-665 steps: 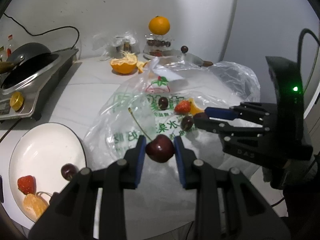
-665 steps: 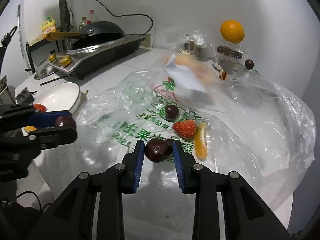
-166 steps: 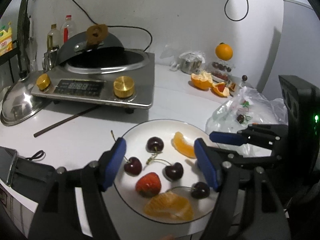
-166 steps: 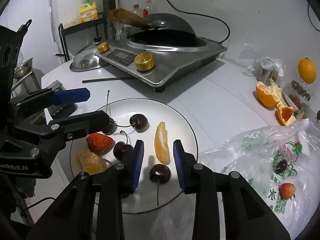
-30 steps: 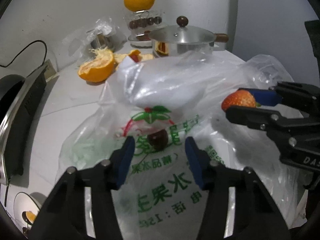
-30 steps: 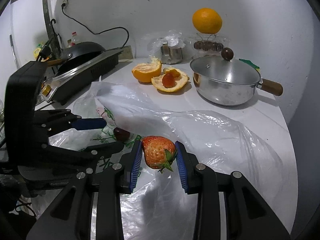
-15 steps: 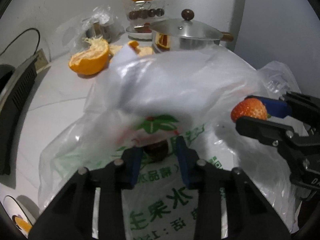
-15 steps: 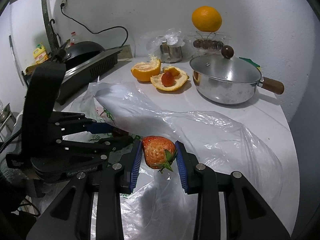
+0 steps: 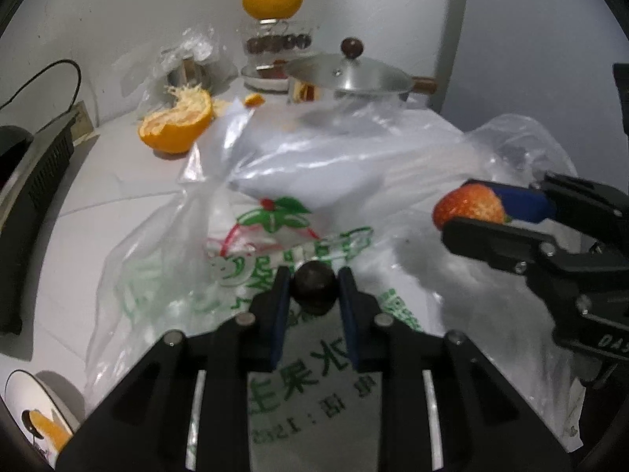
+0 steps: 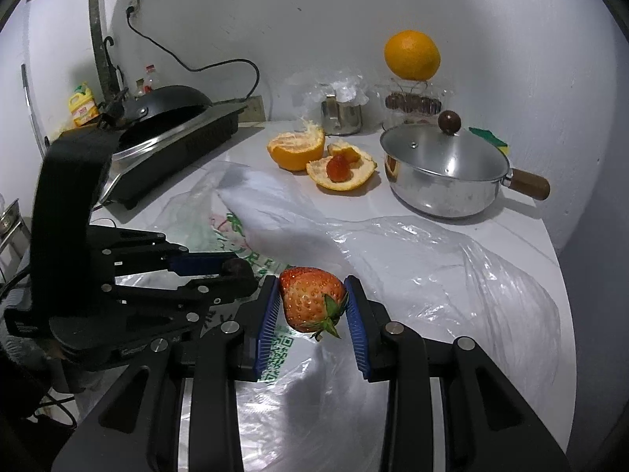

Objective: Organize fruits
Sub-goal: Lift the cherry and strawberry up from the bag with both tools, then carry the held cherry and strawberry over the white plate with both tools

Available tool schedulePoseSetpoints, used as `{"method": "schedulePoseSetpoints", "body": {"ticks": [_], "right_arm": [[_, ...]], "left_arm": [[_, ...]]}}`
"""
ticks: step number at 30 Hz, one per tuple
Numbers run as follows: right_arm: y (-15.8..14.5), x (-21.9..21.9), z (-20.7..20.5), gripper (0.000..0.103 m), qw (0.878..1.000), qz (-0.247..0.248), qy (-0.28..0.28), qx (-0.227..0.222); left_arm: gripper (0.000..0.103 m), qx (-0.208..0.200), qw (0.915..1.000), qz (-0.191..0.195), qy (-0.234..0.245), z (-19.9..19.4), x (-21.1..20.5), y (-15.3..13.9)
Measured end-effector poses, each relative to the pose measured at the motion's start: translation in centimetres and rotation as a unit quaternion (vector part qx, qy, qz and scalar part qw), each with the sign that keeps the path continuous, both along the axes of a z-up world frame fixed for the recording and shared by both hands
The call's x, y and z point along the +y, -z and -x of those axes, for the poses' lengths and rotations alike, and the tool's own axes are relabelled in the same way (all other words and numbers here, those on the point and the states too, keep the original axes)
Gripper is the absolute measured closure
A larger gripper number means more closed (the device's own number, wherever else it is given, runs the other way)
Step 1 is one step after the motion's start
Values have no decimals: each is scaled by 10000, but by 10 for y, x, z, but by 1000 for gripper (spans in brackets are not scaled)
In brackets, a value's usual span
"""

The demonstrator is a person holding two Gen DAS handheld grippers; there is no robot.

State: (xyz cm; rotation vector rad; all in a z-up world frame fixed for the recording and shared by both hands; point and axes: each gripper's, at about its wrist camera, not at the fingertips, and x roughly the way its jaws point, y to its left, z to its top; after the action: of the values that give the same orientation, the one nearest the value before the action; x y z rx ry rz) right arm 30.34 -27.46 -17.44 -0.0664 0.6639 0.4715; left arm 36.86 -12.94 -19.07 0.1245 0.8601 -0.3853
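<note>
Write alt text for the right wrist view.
The right tool grips a red strawberry above a clear plastic bag on a white counter. At left, the left tool holds a dark cherry; a lidded steel pot and orange halves sit behind.

White countertop (image 10: 523, 232): crumpled clear plastic bag with green print (image 10: 452, 259) spread across front; lidded steel saucepan with wooden handle (image 10: 444, 177) behind; torn orange halves (image 10: 298, 149), black induction cooker (image 10: 177, 145), white plate (image 9: 23, 401) at edge.
</note>
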Motion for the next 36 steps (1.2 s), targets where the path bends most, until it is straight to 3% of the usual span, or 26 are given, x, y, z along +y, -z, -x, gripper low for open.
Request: {"method": "schedulePoseSetpoints", "body": {"ticks": [17, 36], "right_arm": [[-26, 18, 46, 67, 9996, 83, -32, -251], [-49, 80, 93, 67, 9978, 223, -358, -511]], "left_arm": [[78, -497, 9986, 180, -15, 66, 25, -51], [78, -838, 9950, 366, -390, 131, 94, -76]]}}
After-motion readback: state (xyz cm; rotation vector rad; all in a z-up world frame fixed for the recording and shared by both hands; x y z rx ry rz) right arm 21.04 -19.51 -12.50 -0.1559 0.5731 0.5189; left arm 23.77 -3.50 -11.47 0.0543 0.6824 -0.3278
